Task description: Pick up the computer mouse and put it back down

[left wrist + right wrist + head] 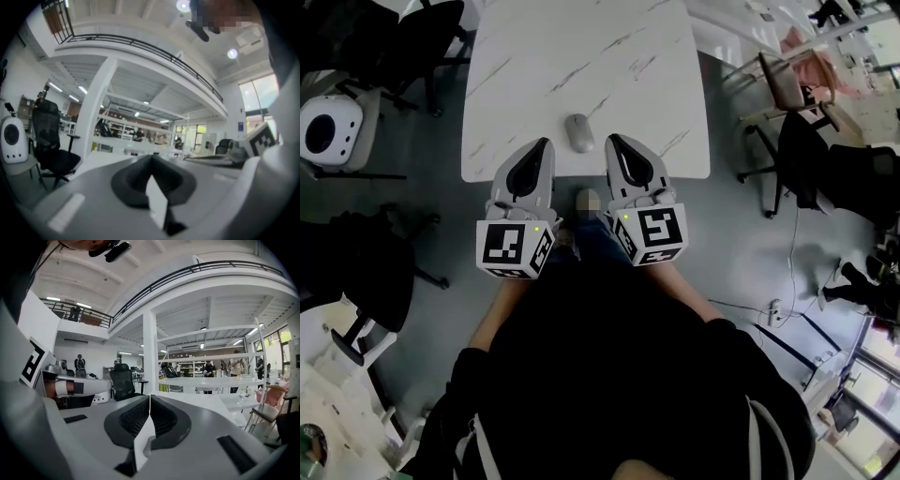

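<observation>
**Item:** white rectangular desk (581, 56) with a marble-look top, thin grey-brown veins and rounded corners, seen from above in the head view. It stands on a dull grey floor (741, 253), which shows past its edges at 3, 6 and 9 o'clock.

**Contents:** one grey oval plastic computer mouse (579, 132), lying flat on the top with its long axis running 12 to 6 o'clock.

**Position:** toward 6 o'clock from the desk's centre, near the near edge and about midway between the side edges.
</observation>
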`<state>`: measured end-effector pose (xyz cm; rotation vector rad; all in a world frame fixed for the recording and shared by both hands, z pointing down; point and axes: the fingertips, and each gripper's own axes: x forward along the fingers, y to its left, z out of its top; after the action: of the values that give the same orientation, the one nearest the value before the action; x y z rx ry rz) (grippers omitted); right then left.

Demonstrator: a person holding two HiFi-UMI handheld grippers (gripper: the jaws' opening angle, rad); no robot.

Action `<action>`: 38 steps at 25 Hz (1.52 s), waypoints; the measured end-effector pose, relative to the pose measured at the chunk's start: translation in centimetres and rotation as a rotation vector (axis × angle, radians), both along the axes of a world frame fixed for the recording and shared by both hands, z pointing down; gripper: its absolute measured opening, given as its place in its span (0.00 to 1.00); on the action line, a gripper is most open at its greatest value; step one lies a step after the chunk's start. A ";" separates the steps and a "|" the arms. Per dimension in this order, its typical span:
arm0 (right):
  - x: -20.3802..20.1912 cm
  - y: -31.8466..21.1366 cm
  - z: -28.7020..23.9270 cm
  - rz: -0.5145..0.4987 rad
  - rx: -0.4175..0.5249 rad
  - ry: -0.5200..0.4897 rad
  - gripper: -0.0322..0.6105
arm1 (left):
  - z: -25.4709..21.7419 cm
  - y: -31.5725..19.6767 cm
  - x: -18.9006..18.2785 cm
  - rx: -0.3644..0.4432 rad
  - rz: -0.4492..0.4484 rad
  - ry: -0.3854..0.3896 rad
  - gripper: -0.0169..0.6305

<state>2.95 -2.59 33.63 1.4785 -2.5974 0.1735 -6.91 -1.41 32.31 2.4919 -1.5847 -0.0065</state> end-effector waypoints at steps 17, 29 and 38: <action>-1.1 -9.0 7.2 -0.199 -0.194 0.049 0.09 | 2.8 -9.6 0.3 -0.078 -0.168 -0.025 0.04; -2.5 -10.3 13.2 -0.182 -0.441 0.050 0.31 | 5.9 -12.1 0.0 -0.189 -0.115 -0.028 0.04; -3.4 -10.1 17.6 -0.116 -0.578 0.092 0.39 | 8.6 -12.7 0.0 -0.255 -0.006 -0.025 0.04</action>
<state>-0.49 -12.65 51.25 1.0952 -2.2701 0.7471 -6.88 -14.09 40.91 2.2988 -1.4972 0.2127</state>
